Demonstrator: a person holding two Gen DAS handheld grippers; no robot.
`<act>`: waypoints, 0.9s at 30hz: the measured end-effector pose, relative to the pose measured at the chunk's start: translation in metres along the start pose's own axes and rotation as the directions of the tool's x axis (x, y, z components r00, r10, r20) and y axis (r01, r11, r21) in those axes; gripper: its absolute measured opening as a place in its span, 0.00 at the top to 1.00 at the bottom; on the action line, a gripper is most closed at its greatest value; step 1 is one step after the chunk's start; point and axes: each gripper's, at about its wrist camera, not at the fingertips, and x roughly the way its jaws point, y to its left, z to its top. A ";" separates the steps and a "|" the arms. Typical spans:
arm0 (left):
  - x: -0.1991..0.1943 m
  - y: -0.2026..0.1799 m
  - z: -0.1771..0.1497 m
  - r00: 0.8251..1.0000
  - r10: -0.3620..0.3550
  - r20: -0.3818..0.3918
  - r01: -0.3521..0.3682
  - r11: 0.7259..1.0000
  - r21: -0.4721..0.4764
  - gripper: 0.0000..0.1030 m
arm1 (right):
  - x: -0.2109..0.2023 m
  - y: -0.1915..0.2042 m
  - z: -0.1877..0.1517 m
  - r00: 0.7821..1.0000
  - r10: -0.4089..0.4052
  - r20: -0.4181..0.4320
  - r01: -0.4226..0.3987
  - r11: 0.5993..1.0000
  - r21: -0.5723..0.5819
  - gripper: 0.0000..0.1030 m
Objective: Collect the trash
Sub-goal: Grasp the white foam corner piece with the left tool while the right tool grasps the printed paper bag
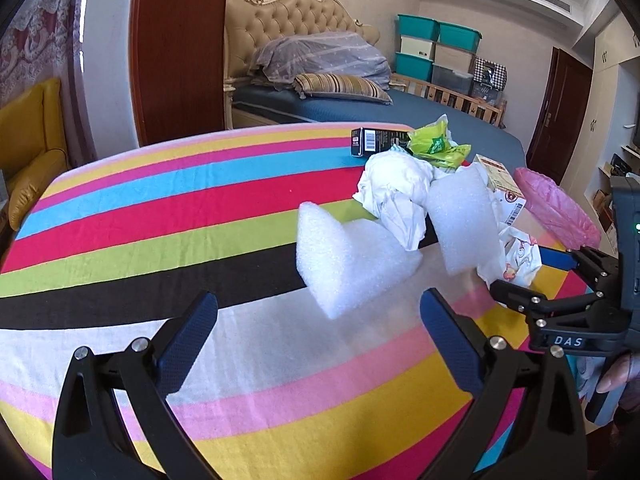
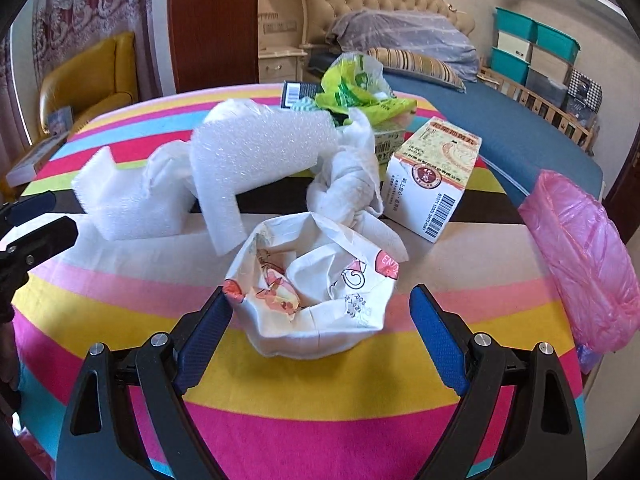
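Note:
Trash lies on a striped tablecloth. A white foam block sits just ahead of my open, empty left gripper. A second foam piece, crumpled white paper, a green plastic bag, a black box and a cream carton lie behind it. In the right wrist view, a crumpled printed paper bag sits between the fingers of my open right gripper, with its left pad touching the bag. The foam and carton lie beyond.
A pink plastic bin bag hangs open at the table's right edge, also in the left wrist view. A bed stands behind the table and a yellow armchair to the left. My right gripper shows at the left view's right side.

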 end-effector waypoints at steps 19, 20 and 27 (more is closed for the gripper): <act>0.055 -0.015 0.026 0.993 -0.009 -0.118 0.017 0.998 0.062 0.05 | -0.016 -0.014 -0.004 0.991 0.060 0.116 -0.066 0.997 0.050 0.33; 0.058 -0.017 0.027 0.991 -0.018 -0.130 0.027 0.998 0.065 0.05 | -0.016 -0.015 -0.003 0.991 0.063 0.116 -0.069 0.996 0.051 0.33; 0.050 -0.029 0.023 0.993 -0.066 -0.097 0.077 0.990 0.117 0.27 | -0.016 -0.018 -0.006 0.990 0.071 0.118 -0.079 0.995 0.065 0.33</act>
